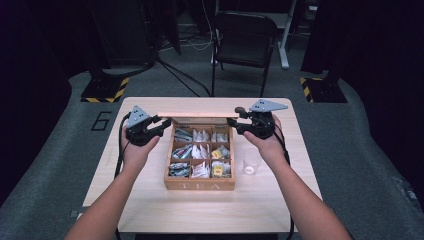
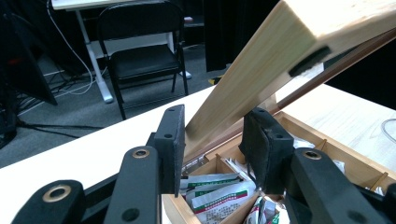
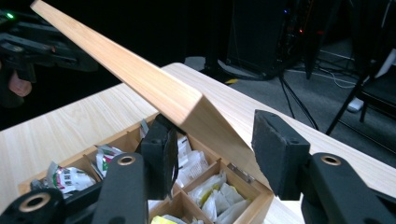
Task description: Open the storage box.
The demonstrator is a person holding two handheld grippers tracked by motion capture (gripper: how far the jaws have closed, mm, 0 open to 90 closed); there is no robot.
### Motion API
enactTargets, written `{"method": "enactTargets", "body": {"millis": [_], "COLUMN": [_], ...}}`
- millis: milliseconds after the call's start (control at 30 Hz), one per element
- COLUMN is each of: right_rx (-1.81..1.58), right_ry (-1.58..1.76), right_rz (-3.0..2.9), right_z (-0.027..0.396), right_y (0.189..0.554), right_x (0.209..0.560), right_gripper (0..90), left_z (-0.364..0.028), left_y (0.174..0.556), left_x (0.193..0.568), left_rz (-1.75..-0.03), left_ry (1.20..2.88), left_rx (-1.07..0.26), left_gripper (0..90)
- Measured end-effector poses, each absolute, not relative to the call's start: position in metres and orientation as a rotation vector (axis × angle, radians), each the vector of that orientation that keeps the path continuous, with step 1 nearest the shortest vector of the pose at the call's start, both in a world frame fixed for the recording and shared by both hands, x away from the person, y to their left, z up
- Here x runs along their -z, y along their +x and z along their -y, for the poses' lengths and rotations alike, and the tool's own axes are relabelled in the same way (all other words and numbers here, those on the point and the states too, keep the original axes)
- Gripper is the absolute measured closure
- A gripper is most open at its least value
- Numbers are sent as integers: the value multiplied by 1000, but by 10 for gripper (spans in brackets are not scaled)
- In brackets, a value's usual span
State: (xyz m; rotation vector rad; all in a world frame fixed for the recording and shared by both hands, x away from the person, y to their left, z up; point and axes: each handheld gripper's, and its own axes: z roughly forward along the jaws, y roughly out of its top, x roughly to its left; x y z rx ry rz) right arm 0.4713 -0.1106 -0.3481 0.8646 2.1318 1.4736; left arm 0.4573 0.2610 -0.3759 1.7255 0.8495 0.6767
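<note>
A wooden tea box (image 1: 200, 185) stands mid-table, its compartments holding several tea bags (image 1: 200, 152). Its hinged lid (image 1: 197, 115) is raised at the far side. My left gripper (image 1: 162, 122) is at the lid's left end. In the left gripper view the lid (image 2: 280, 46) runs down between the jaws of the left gripper (image 2: 212, 140), and both pads touch it. My right gripper (image 1: 232, 122) is at the lid's right end. In the right gripper view the lid's corner (image 3: 201, 107) sits between the spread jaws of the right gripper (image 3: 215, 149), with a gap at the right pad.
A clear plastic cup (image 1: 250, 165) stands on the table just right of the box. A black folding chair (image 1: 245, 40) is on the floor beyond the table's far edge. Bare tabletop (image 1: 200, 215) lies in front of the box.
</note>
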Motion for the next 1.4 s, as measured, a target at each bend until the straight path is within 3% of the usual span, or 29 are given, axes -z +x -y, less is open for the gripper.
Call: {"method": "enactTargets", "body": {"millis": [333,867,1400], "right_rx": [-1417,-1403,-1409], "right_ry": [884,925,963], "right_rz": [-2116,-2094,-2111], "right_z": [102,101,103], "right_y": [481,501,514], "right_x": [358,365,361], "right_gripper": [440,544,570], "left_z": [-260,-260,-260], "left_y": [462,473,487], "left_x": [373,368,376], "left_rz": [-865,-896,-926], "left_ry": [1714,1686,1681], "left_rx": [-669,-650,-650], "left_gripper": [602,604,541]}}
